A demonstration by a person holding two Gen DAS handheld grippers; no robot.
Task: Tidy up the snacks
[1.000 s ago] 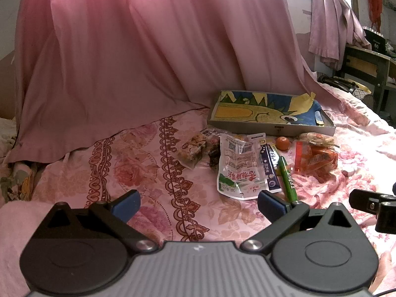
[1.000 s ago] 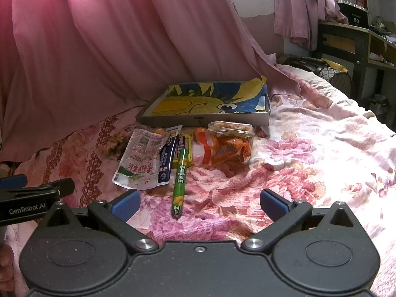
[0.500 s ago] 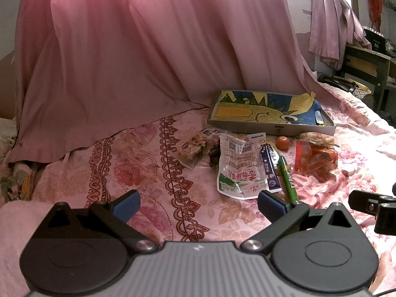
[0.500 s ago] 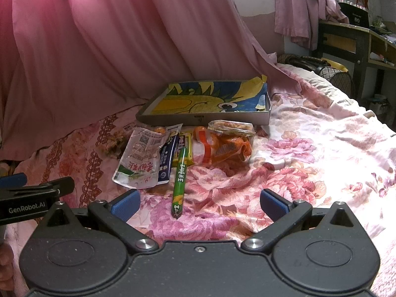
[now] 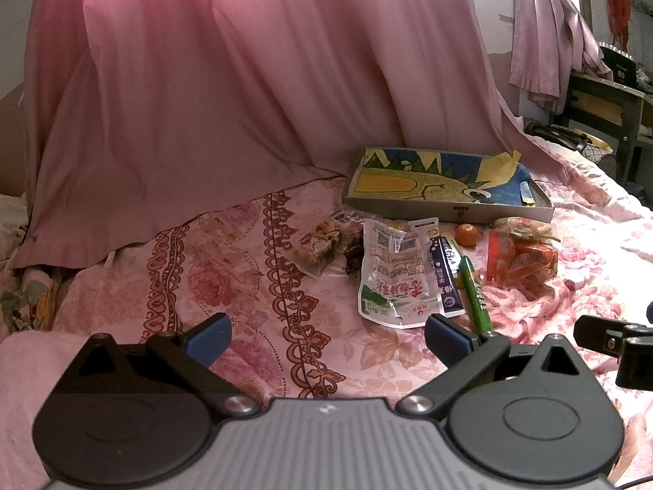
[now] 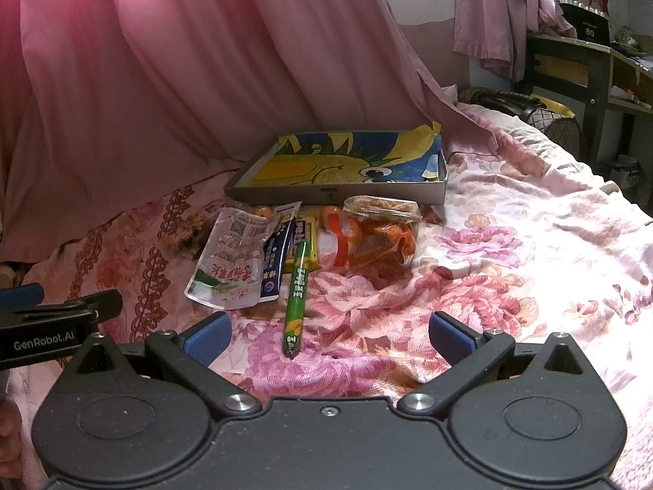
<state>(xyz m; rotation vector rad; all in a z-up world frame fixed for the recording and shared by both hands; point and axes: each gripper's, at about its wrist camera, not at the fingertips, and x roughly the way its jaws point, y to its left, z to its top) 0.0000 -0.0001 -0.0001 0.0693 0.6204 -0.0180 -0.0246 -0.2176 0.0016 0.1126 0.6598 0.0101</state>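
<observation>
Snacks lie in a loose heap on the floral bedspread: a white-and-green pouch [image 5: 392,273] [image 6: 232,261], a dark blue sachet [image 5: 445,273] [image 6: 275,263], a green sausage stick [image 5: 475,290] [image 6: 296,294], an orange packet [image 5: 522,257] [image 6: 375,241], a clear nut bag [image 5: 320,241] and a small orange fruit [image 5: 466,233]. Behind them sits a shallow box [image 5: 447,208] [image 6: 338,194] with a cartoon lining, nothing in it. My left gripper [image 5: 326,337] and right gripper [image 6: 328,335] hover open in front of the heap, both holding nothing. The green stick points toward the right gripper.
A pink curtain [image 5: 224,81] hangs down behind the bed onto the spread. A dark wooden desk [image 6: 587,69] and a basket stand at the far right. The other gripper's finger shows at each view's edge. Bare bedspread [image 6: 530,253] stretches to the right of the snacks.
</observation>
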